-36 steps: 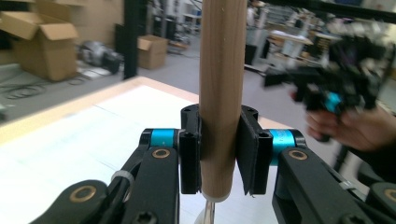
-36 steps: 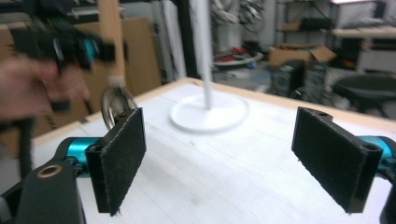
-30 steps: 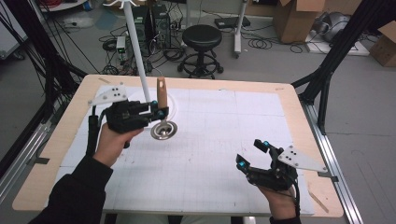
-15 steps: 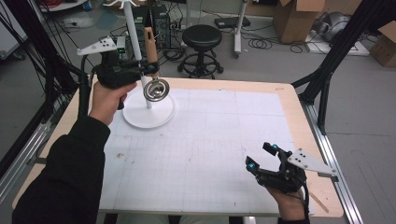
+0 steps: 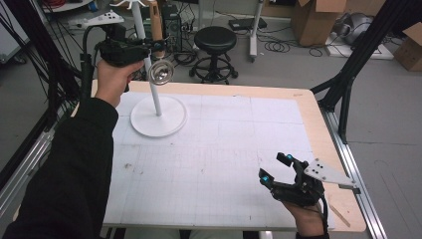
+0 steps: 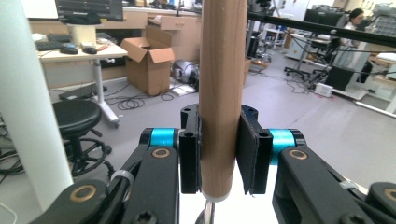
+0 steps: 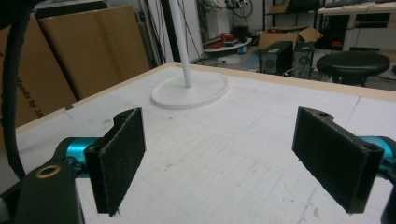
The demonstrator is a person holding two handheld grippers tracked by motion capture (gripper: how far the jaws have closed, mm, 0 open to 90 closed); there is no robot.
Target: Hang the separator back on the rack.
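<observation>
A utensil with a wooden handle (image 5: 157,20) and a round metal head (image 5: 161,72) hangs upright in the air beside the white stand's pole (image 5: 152,84). My left gripper (image 5: 157,47) is shut on the handle, high over the table's far left. In the left gripper view both pads press the handle (image 6: 222,93), and the pole (image 6: 28,102) stands close at the left. The stand's round base (image 5: 159,117) rests on the white mat. My right gripper (image 5: 278,170) sits low near the front right edge, open, nothing between its fingers (image 7: 119,158); the stand's base (image 7: 191,91) lies ahead of it.
The white gridded mat (image 5: 219,159) covers a wooden table with a bare strip along its right edge (image 5: 323,139). A black stool (image 5: 215,40), cables and cardboard boxes (image 5: 313,20) stand on the floor behind. Black frame posts (image 5: 348,74) rise at the right.
My left gripper has lifted the utensil off the mat and carried it up and toward the far left, next to the upper part of the pole. The right gripper has stayed about where it was.
</observation>
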